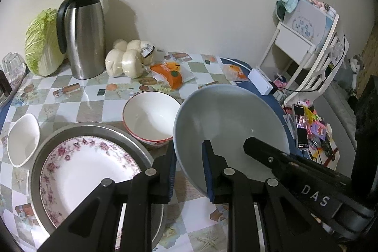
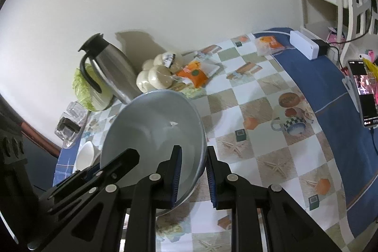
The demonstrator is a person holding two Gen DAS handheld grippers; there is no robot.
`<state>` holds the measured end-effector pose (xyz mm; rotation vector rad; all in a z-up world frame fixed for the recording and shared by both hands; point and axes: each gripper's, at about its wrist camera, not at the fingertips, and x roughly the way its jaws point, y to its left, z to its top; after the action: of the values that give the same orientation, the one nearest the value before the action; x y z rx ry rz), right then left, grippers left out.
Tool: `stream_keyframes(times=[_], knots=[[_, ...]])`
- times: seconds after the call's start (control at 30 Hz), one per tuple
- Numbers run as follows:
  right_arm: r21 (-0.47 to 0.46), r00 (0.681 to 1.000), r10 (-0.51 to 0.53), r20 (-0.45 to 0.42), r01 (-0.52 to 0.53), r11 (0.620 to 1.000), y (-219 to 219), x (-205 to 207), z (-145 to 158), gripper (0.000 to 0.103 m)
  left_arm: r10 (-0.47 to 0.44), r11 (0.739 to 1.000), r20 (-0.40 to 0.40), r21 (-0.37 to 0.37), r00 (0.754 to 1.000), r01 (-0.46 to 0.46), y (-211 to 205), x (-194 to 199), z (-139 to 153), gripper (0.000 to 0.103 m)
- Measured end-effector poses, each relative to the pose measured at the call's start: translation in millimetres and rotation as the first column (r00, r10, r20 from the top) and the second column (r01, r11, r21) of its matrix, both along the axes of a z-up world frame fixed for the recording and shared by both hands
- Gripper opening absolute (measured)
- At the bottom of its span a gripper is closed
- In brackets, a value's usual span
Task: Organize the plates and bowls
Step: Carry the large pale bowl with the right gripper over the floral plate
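Both grippers grip one grey bowl [image 1: 226, 124] by its rim, on opposite sides. Left gripper [image 1: 189, 171]: jaws nearly closed, pads pinching the rim, one pad inside the bowl and one outside. Right gripper [image 2: 192, 177]: same narrow pinch on the opposite rim. In the left wrist view the right gripper's finger reaches into the bowl from the right.

Bowl position: tilted, and it appears clear of the desk [image 2: 271, 157], over the near middle; a shadow lies under it in the right wrist view. I cannot confirm from these angles that no part of the base touches.

Other dishes, left wrist view:
- floral plate [image 1: 87, 174] sitting inside a metal pan [image 1: 99, 131], near left corner of the desk.
- red-rimmed bowl [image 1: 151, 117] just behind the pan, beside the grey bowl.
- small white dish [image 1: 22, 139] at the left edge, just beside the pan.

Not part of the job: thermos [image 1: 82, 32], cabbage [image 1: 41, 41] and buns [image 1: 128, 58] along the back edge by the wall.

Progress, as a judgement: early to middle. One plate is nested in the pan. The grey bowl is in transit with no destination evident. The red-rimmed bowl and white dish stand loose. Remaining: set the grey bowl down, then probably nest or group the other two.
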<state>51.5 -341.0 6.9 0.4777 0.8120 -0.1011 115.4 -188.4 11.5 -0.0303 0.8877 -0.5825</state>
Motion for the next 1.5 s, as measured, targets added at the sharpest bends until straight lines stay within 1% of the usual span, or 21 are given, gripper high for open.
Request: stream_keyframes(times=[0.2, 0.57, 0.9, 1.2, 1.5], knots=[[-0.012, 1.000, 0.019, 0.016, -0.019, 1.000, 16.9, 2.0, 8.4, 0.022, 0.030, 0.999, -0.001, -0.018, 1.000, -0.030, 18.4, -0.4, 4.5, 0.021], [-0.008, 0.996, 0.084, 0.017, -0.084, 0.996, 55.3, 15.8, 9.3, 0.022, 0.093, 0.995, -0.002, -0.032, 0.996, -0.094, 60.8, 7.1, 10.2, 0.021], [-0.013, 0.990, 0.142, 0.013, -0.142, 0.990, 96.0, 29.5, 10.4, 0.022, 0.159, 0.987, -0.007, -0.036, 0.987, -0.159, 101.0, 15.0, 13.8, 0.021], [-0.011, 0.983, 0.185, -0.003, -0.185, 0.983, 124.9, 41.4, 4.2, 0.022, 0.199, 0.980, -0.015, -0.016, 0.980, -0.200, 129.9, 21.1, 12.2, 0.021], [-0.012, 0.976, 0.217, -0.023, -0.217, 0.976, 150.0, 50.7, -3.3, 0.022, 0.237, 0.971, -0.054, 0.004, 0.970, -0.237, 152.6, 28.9, 2.4, 0.021]])
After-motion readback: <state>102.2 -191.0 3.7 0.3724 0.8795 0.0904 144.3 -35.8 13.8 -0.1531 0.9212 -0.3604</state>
